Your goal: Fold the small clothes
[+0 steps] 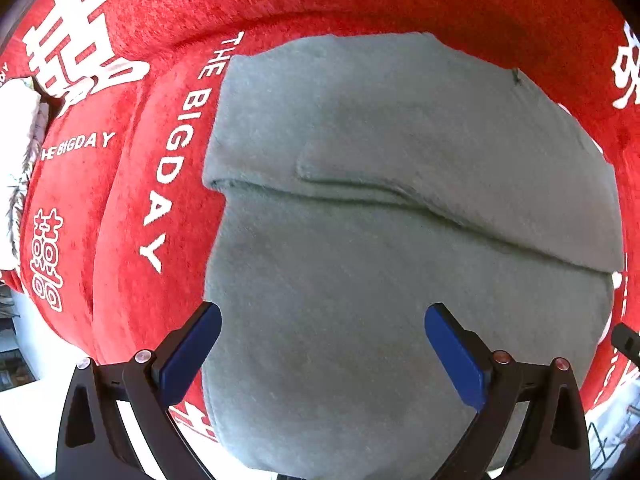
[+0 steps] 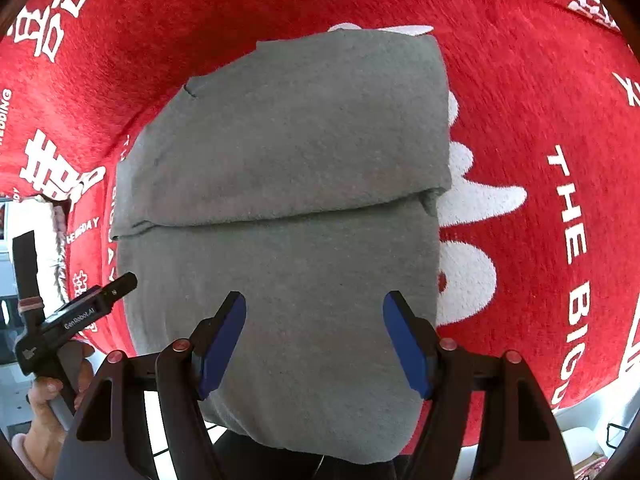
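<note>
A grey folded garment (image 1: 400, 220) lies flat on a red cloth, its upper layer ending in a folded edge across the middle. In the right wrist view the same grey garment (image 2: 288, 208) fills the centre. My left gripper (image 1: 322, 336) hovers above the garment's near half, jaws wide open, nothing between the blue pads. My right gripper (image 2: 314, 328) also stands open over the near half, with only flat fabric below it. The left gripper's body (image 2: 76, 316) shows at the left of the right wrist view, held by a hand (image 2: 44, 420).
The red cloth (image 1: 360, 0) with white lettering covers the surface and drops off at the left edge (image 1: 100, 280). A white fluffy item (image 1: 16, 128) lies at the far left. Pale floor and clutter show beyond the cloth's near edge (image 2: 580, 432).
</note>
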A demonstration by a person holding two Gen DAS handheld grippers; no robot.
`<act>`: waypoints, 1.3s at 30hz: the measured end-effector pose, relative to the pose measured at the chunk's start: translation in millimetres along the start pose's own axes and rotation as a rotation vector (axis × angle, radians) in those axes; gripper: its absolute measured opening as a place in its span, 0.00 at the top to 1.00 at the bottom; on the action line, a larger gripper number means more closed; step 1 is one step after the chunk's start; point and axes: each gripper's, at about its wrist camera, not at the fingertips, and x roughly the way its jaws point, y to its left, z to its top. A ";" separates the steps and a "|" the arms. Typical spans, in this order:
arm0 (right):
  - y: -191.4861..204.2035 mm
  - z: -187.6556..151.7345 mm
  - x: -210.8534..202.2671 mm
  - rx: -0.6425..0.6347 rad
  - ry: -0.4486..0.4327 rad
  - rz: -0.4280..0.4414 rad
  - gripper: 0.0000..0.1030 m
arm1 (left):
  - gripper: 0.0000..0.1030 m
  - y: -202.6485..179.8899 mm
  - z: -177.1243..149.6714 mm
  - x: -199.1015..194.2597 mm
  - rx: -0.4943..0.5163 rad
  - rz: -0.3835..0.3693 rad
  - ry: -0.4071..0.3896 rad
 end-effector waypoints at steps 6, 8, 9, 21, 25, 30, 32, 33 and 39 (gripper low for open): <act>-17.6 -3.0 11.0 0.024 0.050 0.050 0.28 | 0.01 -8.8 -16.0 -0.3 0.003 -0.010 0.009; -22.0 -5.5 14.4 0.040 0.062 0.068 0.27 | 0.01 -10.7 -23.1 2.1 -0.005 -0.021 0.023; -24.0 -7.7 15.6 0.051 0.067 0.082 0.27 | 0.01 -10.9 -26.6 4.3 -0.005 -0.026 0.034; -21.0 -54.4 32.9 0.140 0.098 0.151 0.25 | 0.01 -0.6 -64.2 18.8 0.061 -0.039 0.059; -15.7 -75.2 39.3 0.156 0.112 0.154 0.25 | 0.01 13.1 -80.6 19.2 0.069 -0.055 0.052; -11.9 -100.0 40.6 0.162 0.114 0.170 0.25 | 0.01 40.6 -106.5 22.1 0.066 -0.110 0.063; -13.9 -111.4 42.4 0.163 0.122 0.173 0.25 | 0.01 50.1 -116.7 23.7 0.065 -0.132 0.069; -15.8 -118.4 43.5 0.166 0.129 0.178 0.25 | 0.01 55.6 -123.0 25.8 0.065 -0.139 0.076; -36.5 -163.2 57.9 0.182 0.203 0.182 0.25 | 0.01 79.5 -158.9 47.8 0.045 -0.167 0.149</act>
